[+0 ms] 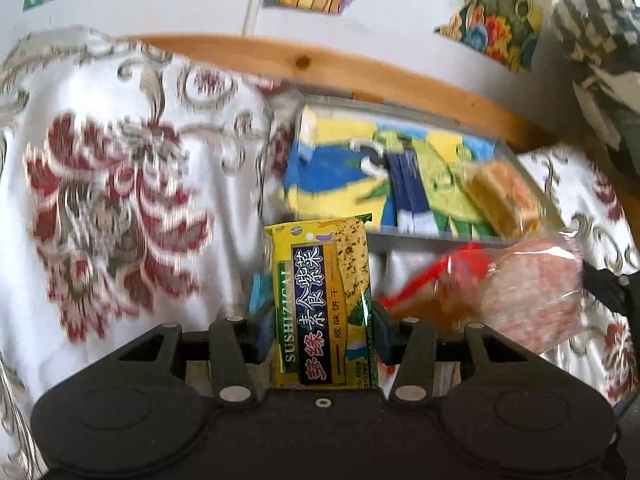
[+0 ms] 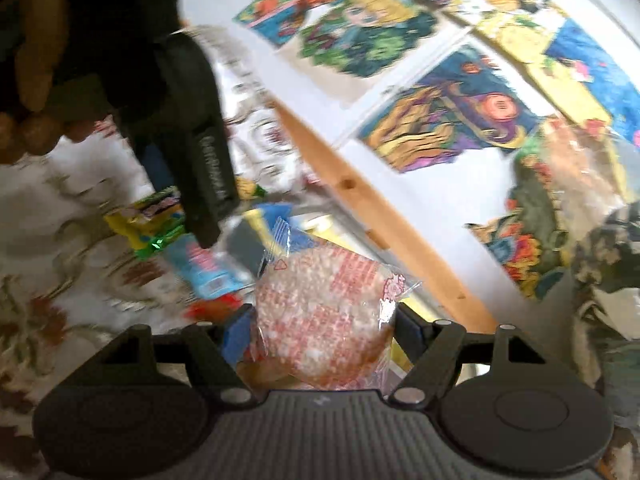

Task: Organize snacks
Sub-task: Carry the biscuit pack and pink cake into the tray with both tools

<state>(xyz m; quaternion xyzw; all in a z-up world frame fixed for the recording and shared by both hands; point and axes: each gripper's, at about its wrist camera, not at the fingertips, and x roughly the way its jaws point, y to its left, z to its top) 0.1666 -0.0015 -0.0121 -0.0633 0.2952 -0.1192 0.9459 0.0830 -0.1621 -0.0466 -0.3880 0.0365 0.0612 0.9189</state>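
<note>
A big white tablecloth (image 1: 120, 208) with red and grey flowers lies under me, and at 12 o'clock a wooden rail (image 1: 360, 72) runs along a white wall with bright cartoon pictures (image 2: 448, 116) stuck on it. Just below the rail, at 1 o'clock in my left view, sits a clear tray (image 1: 404, 176) with a colourful picture in the bottom and one small orange cake (image 1: 502, 198) in its right corner. My left gripper (image 1: 323, 320) has its jaws shut tight on a yellow seaweed cracker pack (image 1: 324, 304), which stands up straight between them. My right gripper (image 2: 320, 332) has its jaws pressed on a round pink and white rice cake (image 2: 324, 312) in clear wrap. At 10 o'clock in my right view lie a blue packet (image 2: 208, 272) and a yellow and green packet (image 2: 148, 220) on the cloth, near the tray
</note>
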